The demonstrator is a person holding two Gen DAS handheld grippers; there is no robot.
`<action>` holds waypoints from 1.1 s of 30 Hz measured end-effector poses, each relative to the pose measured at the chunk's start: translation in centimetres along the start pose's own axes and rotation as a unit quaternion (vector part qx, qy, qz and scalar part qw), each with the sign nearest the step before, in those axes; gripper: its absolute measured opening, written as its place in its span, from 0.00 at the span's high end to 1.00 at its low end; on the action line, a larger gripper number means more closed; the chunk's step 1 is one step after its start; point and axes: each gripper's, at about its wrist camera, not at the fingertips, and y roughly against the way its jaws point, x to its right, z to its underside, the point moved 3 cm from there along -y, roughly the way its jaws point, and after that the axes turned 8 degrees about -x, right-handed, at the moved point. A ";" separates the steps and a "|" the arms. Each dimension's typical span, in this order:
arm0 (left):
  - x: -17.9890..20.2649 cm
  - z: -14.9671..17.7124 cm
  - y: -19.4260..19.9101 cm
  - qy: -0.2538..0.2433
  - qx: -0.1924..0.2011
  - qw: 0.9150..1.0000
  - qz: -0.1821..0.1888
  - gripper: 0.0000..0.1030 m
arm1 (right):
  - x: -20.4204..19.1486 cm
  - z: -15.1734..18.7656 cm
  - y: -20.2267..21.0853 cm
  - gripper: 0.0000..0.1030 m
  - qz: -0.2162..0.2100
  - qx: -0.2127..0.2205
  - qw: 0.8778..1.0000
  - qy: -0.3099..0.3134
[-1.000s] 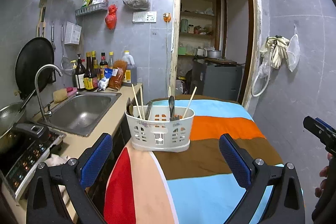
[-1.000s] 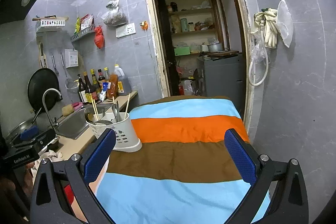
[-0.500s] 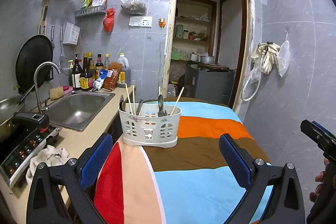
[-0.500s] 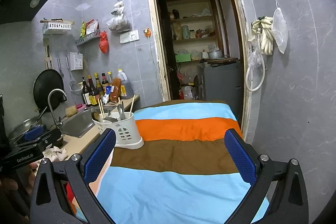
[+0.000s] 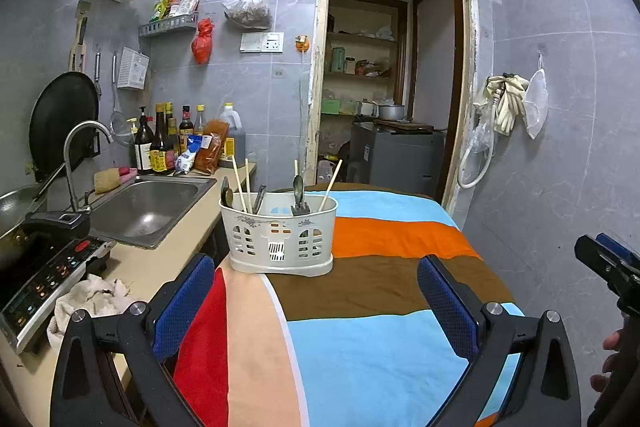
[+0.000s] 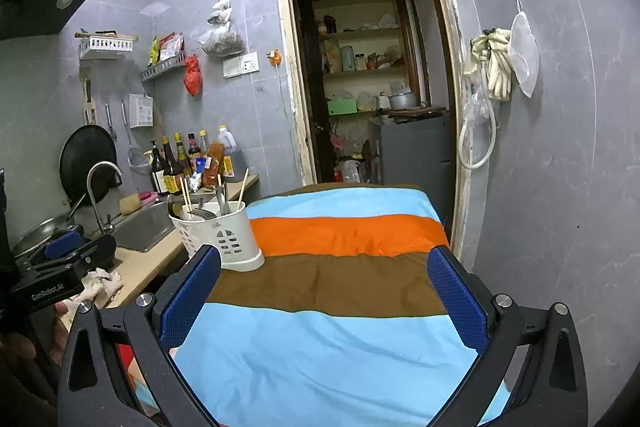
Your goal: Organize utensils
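A white slotted utensil caddy (image 5: 280, 243) stands on the striped cloth near the table's left edge. It holds chopsticks (image 5: 239, 183), spoons (image 5: 298, 189) and other cutlery. It also shows in the right wrist view (image 6: 220, 237). My left gripper (image 5: 316, 297) is open and empty, a short way in front of the caddy. My right gripper (image 6: 324, 293) is open and empty over the cloth, to the right of the caddy. The right gripper shows at the left wrist view's right edge (image 5: 608, 263).
The table wears a striped cloth (image 5: 380, 307). A counter on the left has a sink (image 5: 148, 207), a tap (image 5: 80, 155), sauce bottles (image 5: 160, 143), an induction cooker (image 5: 44, 275) and a rag (image 5: 92, 301). A doorway (image 5: 392, 87) opens behind the table.
Both grippers have pulled back and risen, so the caddy looks smaller and farther. Both stay open and empty.
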 end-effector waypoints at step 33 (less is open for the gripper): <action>0.0 0.6 -0.5 0.002 -0.019 1.000 0.007 0.01 | 0.2 0.1 -1.4 0.02 -0.003 -0.018 1.000 0.003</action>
